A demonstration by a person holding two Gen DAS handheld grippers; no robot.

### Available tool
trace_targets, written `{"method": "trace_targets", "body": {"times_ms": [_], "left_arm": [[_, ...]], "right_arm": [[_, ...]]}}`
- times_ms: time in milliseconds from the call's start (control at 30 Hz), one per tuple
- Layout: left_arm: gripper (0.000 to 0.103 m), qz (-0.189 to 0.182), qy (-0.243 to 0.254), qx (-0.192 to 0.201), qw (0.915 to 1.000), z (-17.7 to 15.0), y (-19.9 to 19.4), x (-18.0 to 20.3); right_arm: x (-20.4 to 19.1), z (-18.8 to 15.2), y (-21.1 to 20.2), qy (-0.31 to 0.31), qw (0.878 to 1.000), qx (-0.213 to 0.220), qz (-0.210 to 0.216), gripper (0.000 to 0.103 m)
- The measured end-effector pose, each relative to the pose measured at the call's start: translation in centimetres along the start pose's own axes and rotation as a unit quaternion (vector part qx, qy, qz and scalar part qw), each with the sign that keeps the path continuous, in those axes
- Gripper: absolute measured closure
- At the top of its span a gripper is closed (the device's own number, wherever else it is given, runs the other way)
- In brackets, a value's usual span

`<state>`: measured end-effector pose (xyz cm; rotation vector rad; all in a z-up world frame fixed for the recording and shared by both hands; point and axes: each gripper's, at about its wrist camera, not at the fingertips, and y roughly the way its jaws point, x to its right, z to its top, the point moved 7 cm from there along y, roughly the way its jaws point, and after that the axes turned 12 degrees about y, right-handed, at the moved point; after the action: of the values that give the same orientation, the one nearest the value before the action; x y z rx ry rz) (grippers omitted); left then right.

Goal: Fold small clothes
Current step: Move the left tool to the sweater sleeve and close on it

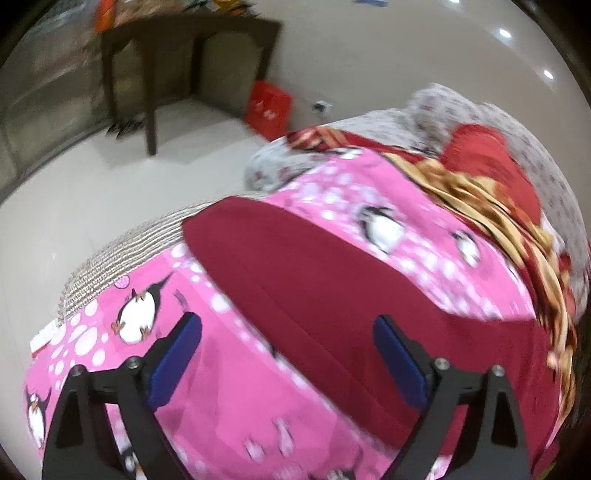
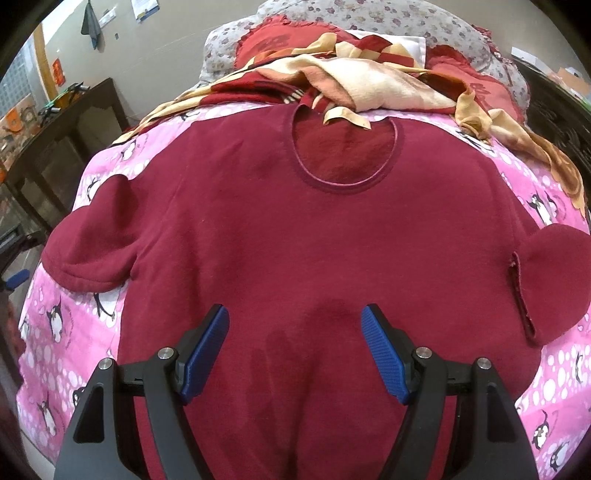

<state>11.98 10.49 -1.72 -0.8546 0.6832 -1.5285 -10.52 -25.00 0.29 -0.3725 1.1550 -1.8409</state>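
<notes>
Two grippers, both with jaws spread wide and nothing between the blue pads. Right gripper [image 2: 295,325] hangs over the lower middle of the maroon T-shirt [image 2: 288,221]; whether its fingertips touch the cloth cannot be told from this angle. Left gripper [image 1: 288,332] sits over the shirt's edge, where maroon meets the pink penguin sheet [image 1: 221,387]; the left view is smeared with motion blur, so contact is unclear there too.

Shirt lies flat, front up, on the pink sheet covering the bed, neckline [image 2: 347,147] toward the far end. Both short sleeves spread out to the sides. The sleeve on the right of the view [image 2: 554,280] has its cuff turned up, showing the hem seam. Shirt's bottom hem is cut off behind the right gripper body and the frame edge. A darker patch shows on the fabric between the right gripper's fingers; stain or shadow, cannot say.

Red-and-cream blanket [image 2: 369,81] is heaped beyond the collar, one strip of it overlapping the neckline. Floral pillows [image 2: 388,18] behind it, partly buried. Dark wooden table [image 1: 192,48] stands on the pale floor past the bed; items on top are too blurred to name. Red bag [image 1: 269,107] against the wall, detail lost.
</notes>
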Motion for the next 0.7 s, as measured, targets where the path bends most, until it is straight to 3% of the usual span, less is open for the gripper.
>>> {"method": "trace_targets", "body": {"times_ms": [133, 200, 300, 333, 367, 400, 533, 700], "left_arm": [[0.019, -0.010, -0.047, -0.021, 0.9986, 0.6, 2.7, -1.8], [0.021, -0.007, -0.051, -0.006, 0.9987, 1.2, 3.0, -1.9], [0.046, -0.006, -0.033, -0.007, 0.9994, 1.9, 3.8, -1.4], [0.068, -0.005, -0.028, -0.006, 0.9996, 2.1, 4.0, -1.3], [0.084, -0.009, -0.019, -0.009, 0.9997, 2.3, 4.2, -1.0], [0.089, -0.018, -0.013, -0.013, 0.9997, 2.4, 4.1, -0.7], [0.094, -0.036, 0.002, 0.021, 0.9991, 3.3, 1.3, 1.1], [0.094, -0.115, 0.044, 0.074, 0.9897, 3.9, -5.0, 7.6]], "right_arm": [[-0.2, -0.1, 0.1, -0.006, 1.000, -0.002, -0.003, 0.012], [-0.1, 0.0, 0.2, -0.006, 1.000, -0.004, -0.005, 0.012], [0.2, 0.0, 0.3, -0.001, 1.000, -0.007, -0.005, 0.012], [0.3, 0.0, 0.3, 0.002, 1.000, -0.009, -0.004, 0.012], [0.4, 0.0, 0.3, 0.004, 1.000, -0.010, -0.002, 0.012], [0.6, 0.0, 0.2, 0.005, 1.000, -0.010, -0.001, 0.012], [1.2, 0.2, -0.2, 0.004, 1.000, -0.003, -0.007, 0.012], [3.0, 0.9, -0.4, 0.031, 0.999, -0.001, -0.006, 0.012]]}}
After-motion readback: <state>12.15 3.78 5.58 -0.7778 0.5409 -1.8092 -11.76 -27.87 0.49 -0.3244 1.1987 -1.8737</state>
